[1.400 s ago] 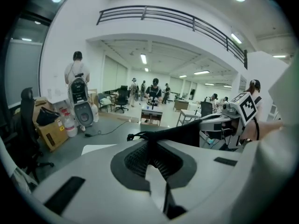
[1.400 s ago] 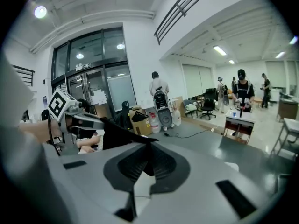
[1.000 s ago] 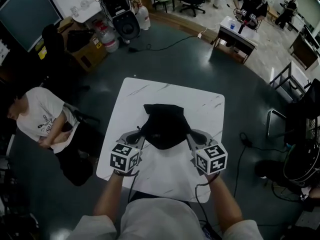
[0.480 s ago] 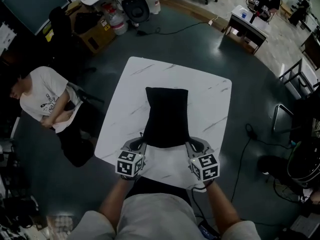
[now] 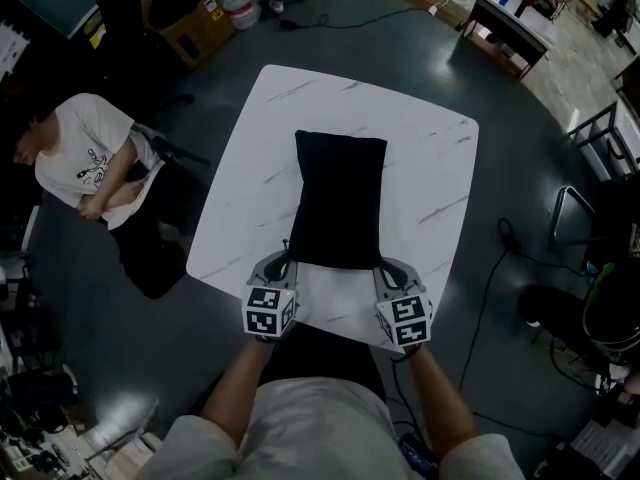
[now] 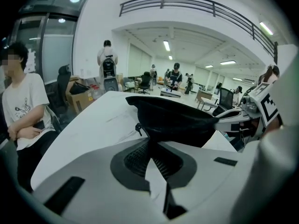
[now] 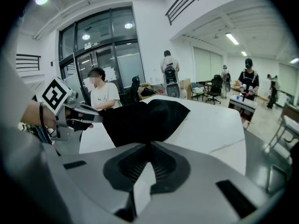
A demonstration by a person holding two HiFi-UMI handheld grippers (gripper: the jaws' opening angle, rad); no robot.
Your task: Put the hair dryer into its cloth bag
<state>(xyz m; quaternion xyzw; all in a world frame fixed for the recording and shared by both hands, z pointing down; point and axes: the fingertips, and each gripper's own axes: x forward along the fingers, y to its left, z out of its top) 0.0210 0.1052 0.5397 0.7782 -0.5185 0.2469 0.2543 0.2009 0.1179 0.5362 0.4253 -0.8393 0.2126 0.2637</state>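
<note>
While the black cloth bag (image 5: 340, 200) lies flat near the middle of the white marble table (image 5: 440, 168), its long side runs from 12 o'clock to 6 o'clock in the head view. The far end, at 12 o'clock, looks fuller and rounder in both gripper views. The hair dryer itself does not show, so I cannot tell if it is inside.

The left gripper (image 5: 288, 264) is at the 7 o'clock corner of the bag. Its jaws are closed tightly, and the left gripper view shows the black fabric pinched between the ribbed pads (image 6: 135, 158). The right gripper (image 5: 381, 265) is at the 5 o'clock corner, and its jaws are pressed together on the fabric in the same way. Both grippers point toward 12 o'clock and slope downward, and the near edge of the bag is stretched between them. They are close to the table's 6 o'clock edge.

A seated person (image 5: 85, 163) in a white T-shirt is at 9 o'clock from the table, with folded arms. A cardboard box (image 5: 195, 28) stands on the dark floor at 11 o'clock, and a small table (image 5: 510, 28) is at 1 o'clock.
</note>
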